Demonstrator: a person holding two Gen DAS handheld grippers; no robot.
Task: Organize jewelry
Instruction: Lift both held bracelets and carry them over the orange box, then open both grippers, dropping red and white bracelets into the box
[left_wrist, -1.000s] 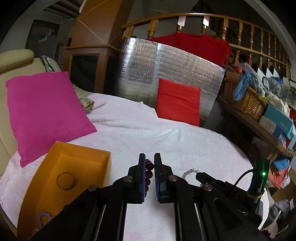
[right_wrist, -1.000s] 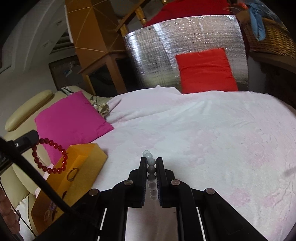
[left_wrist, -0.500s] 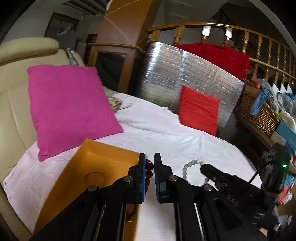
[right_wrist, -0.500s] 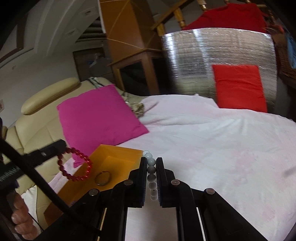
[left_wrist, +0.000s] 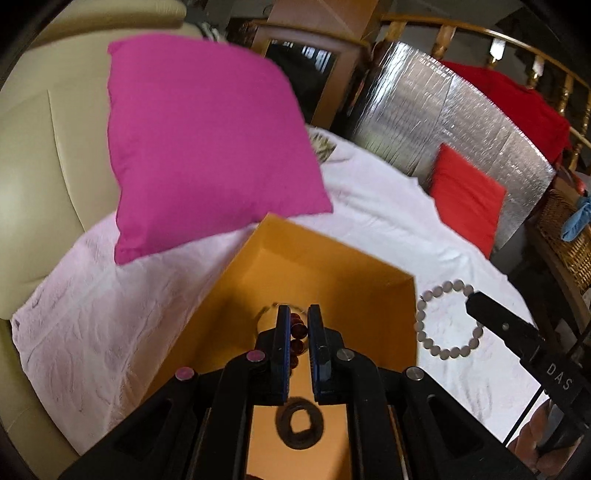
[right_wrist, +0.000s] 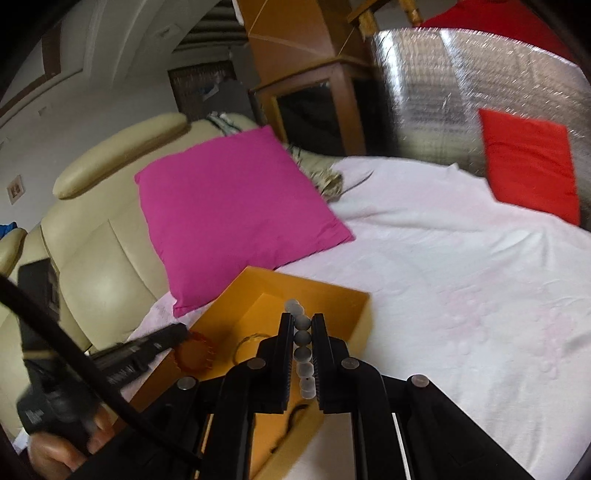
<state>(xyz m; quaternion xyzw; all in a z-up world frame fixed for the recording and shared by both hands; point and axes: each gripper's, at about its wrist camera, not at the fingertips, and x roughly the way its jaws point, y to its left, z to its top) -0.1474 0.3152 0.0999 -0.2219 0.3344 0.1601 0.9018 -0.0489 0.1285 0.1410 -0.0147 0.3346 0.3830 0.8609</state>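
Observation:
An open orange box (left_wrist: 332, 258) lies on the white sheet; it also shows in the right wrist view (right_wrist: 258, 291). My left gripper (left_wrist: 296, 325) is shut on a red bead bracelet (left_wrist: 296, 330) and hangs over the box; from the right wrist view the bracelet (right_wrist: 195, 354) dangles inside it. My right gripper (right_wrist: 301, 332) is shut on a grey-white bead bracelet (right_wrist: 302, 339), over the box's near edge. That bracelet (left_wrist: 447, 317) hangs as a ring just right of the box. A thin metal ring (right_wrist: 251, 339) and a dark ring (left_wrist: 299, 424) lie in the box.
A magenta pillow (left_wrist: 207, 147) leans on the cream sofa (left_wrist: 44, 147) just behind the box. A red cushion (left_wrist: 465, 199) rests against a silver foil panel (left_wrist: 443, 125) at the far side. A wicker basket (left_wrist: 565, 229) stands on a shelf to the right.
Both grippers have moved left toward the orange box with their bracelets. The left one went from beside the box to above its inside; the right one reached the box's edge.

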